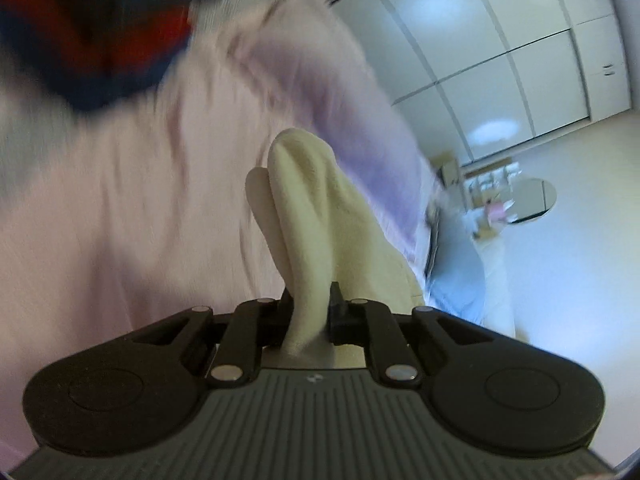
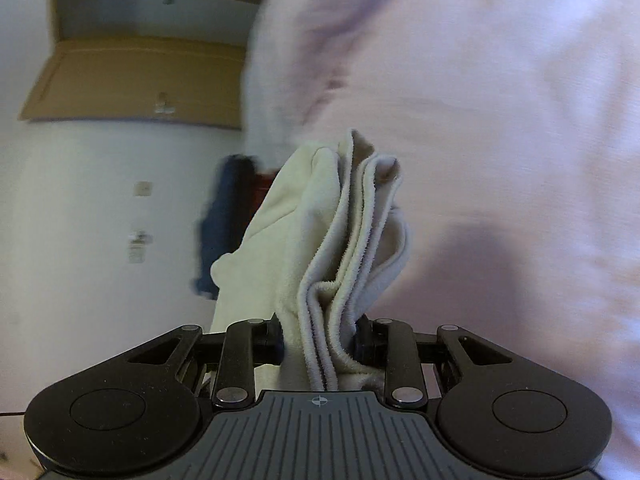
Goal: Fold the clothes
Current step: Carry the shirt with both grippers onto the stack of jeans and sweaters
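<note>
A cream terry garment (image 1: 316, 216) runs up from between the jaws of my left gripper (image 1: 288, 188), which is shut on a single fold of it. One pale finger (image 1: 258, 196) shows beside the cloth; the other is covered. In the right wrist view my right gripper (image 2: 340, 208) is shut on a thick bunch of the same cream garment (image 2: 320, 220), its layered hems (image 2: 360, 200) stacked between the jaws and both fingers hidden. Behind both lies a blurred pale pink sheet (image 1: 120, 200) (image 2: 500, 140).
A navy and red item (image 1: 92, 40) (image 2: 228, 216) lies on the pink sheet. White cupboard doors (image 1: 500, 48), a round glass table (image 1: 536, 196) and a light blue thing (image 1: 460, 268) are to the right. A cardboard box (image 2: 136, 80) sits at the left.
</note>
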`<state>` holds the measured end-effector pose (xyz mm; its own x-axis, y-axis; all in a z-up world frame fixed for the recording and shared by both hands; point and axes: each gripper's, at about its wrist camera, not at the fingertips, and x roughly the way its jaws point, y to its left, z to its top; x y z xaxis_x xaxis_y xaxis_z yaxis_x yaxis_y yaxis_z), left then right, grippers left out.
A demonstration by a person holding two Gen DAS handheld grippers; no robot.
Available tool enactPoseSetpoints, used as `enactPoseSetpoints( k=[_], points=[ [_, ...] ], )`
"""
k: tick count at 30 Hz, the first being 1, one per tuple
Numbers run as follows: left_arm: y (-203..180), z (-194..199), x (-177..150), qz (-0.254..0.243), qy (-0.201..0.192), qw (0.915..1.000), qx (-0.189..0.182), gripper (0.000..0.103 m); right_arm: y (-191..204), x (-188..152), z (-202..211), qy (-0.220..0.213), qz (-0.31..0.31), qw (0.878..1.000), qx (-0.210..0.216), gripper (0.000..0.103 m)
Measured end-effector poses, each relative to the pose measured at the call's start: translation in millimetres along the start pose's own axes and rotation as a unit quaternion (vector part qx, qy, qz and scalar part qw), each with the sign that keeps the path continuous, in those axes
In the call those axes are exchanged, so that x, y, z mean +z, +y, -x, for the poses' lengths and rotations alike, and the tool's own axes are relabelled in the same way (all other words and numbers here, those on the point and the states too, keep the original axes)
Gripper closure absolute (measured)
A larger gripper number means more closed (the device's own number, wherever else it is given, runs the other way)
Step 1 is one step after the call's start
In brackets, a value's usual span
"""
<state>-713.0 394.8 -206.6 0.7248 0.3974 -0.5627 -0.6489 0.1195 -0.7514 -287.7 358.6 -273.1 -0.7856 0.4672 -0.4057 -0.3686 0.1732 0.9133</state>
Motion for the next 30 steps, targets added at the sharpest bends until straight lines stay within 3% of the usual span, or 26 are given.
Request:
enactPoseSetpoints(
  k=[3, 7, 11, 14, 19, 24, 28, 30],
  points=[
    [10, 44, 64, -0.035, -0.032, 0.9989, -0.008, 0.093, 57, 10, -52, -0.016, 0.022, 0.999, 0.037, 0.075],
    [39, 85, 158, -0.07, -0.043, 0.9966, -0.006, 0.093, 122, 16, -132, -0.051, 0.018, 0.996, 0.07, 0.075],
    [71, 118, 250, -0.095, -0.047, 0.9944, 0.004, 0.092, 177, 19, -224, -0.072, -0.008, 0.994, 0.078, 0.075],
    [98, 124, 299, -0.092, -0.043, 0.9948, 0.007, 0.092, 201, 32, -274, -0.082, -0.018, 0.994, 0.074, 0.075],
    [149, 110, 347, -0.067, -0.024, 0.9974, 0.01, 0.092, 211, 43, -323, -0.088, -0.02, 0.995, 0.032, 0.075],
    [191, 82, 357, -0.047, -0.005, 0.9989, 0.008, 0.091, 199, 51, -349, -0.092, -0.011, 0.996, -0.015, 0.073],
    [214, 71, 357, -0.053, -0.001, 0.9981, 0.032, 0.075, 178, 50, -365, -0.114, -0.013, 0.993, -0.042, 0.058],
    [219, 80, 359, -0.054, -0.011, 0.9976, 0.041, 0.072, 179, 49, -360, -0.137, -0.021, 0.99, -0.039, 0.051]
  ],
)
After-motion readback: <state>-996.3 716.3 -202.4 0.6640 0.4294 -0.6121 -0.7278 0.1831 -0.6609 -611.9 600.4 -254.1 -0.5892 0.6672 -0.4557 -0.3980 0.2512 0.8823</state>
